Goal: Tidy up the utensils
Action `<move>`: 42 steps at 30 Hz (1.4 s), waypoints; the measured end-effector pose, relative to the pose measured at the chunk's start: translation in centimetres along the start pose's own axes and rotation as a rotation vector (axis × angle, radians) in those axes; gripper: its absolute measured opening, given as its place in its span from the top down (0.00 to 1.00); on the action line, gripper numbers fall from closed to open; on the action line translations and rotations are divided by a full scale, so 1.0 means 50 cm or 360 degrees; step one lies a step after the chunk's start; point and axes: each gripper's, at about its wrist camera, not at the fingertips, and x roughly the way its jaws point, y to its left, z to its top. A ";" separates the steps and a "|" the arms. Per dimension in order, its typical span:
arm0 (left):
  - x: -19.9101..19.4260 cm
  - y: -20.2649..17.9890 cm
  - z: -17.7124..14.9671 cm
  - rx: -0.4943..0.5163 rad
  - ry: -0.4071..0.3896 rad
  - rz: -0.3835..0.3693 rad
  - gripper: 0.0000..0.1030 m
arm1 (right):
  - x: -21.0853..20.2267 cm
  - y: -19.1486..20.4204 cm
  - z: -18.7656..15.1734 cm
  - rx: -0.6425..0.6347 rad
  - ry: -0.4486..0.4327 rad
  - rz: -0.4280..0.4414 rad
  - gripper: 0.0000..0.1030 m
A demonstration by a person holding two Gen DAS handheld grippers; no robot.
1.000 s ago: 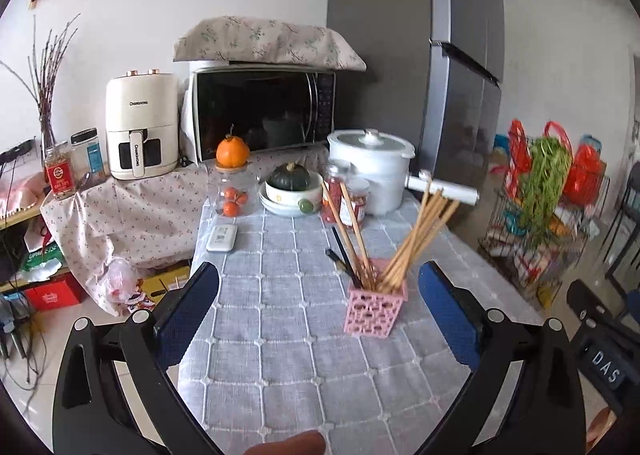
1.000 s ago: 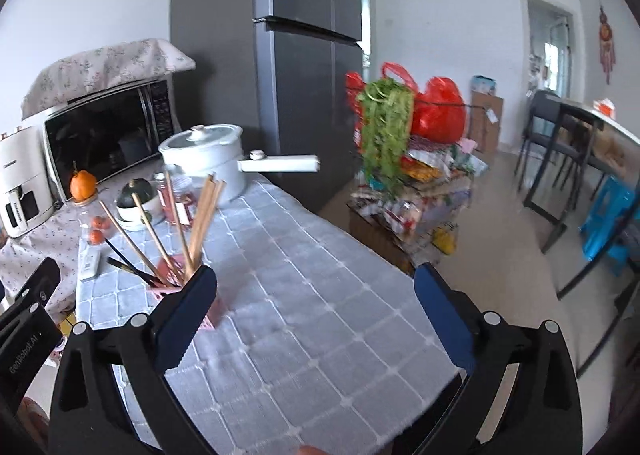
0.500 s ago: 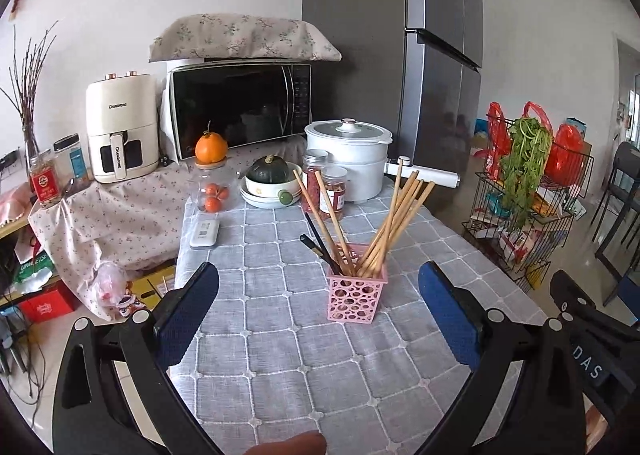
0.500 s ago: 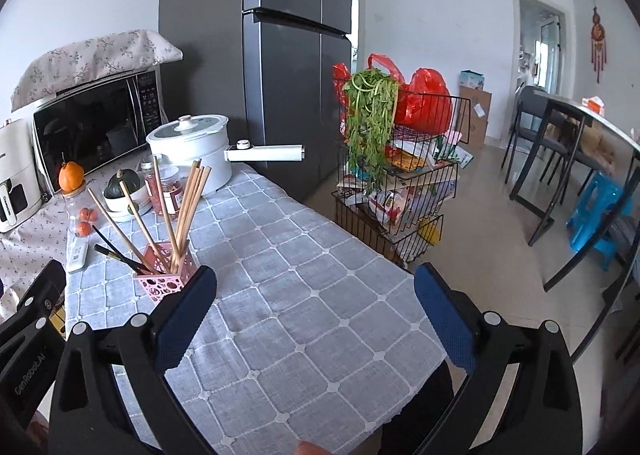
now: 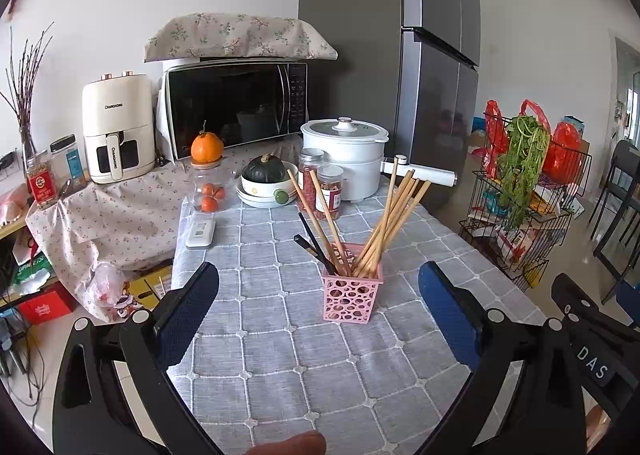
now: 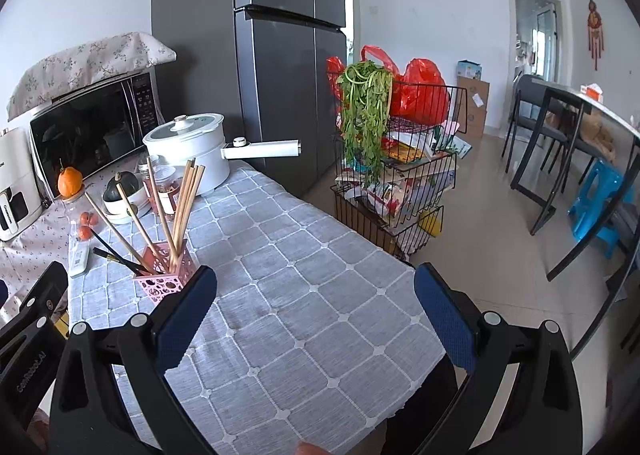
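Pink perforated plastic holder (image 5: 352,295) stands upright on the grey checked tablecloth (image 5: 280,355), filled with wooden chopsticks (image 5: 384,227) and black chopsticks (image 5: 314,245) — all leaning outward. Left gripper (image 5: 318,309) and right gripper (image 6: 316,313) hover above the cloth, both spread wide, holding nothing.

Both views are bright with even daylight, strongest from the doorway far right of the right hand-held gripper (image 6: 314,313). Shadows on the grey checked cloth surface (image 5: 280,343) are soft. The tall dark grey refrigerator (image 6: 280,55) shows mild sheen. Focus is sharp; fisheye bending and black vignetting mark the edges.
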 end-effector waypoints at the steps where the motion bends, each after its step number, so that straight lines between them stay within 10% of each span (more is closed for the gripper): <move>1: 0.001 -0.002 0.000 0.0001 0.0002 -0.0001 0.07 | 0.001 -0.001 -0.001 0.0003 0.0001 0.0002 0.07; 42: 0.009 -0.006 -0.007 0.0003 0.0015 0.0005 0.07 | 0.011 -0.004 -0.011 0.0057 0.0075 0.0047 0.07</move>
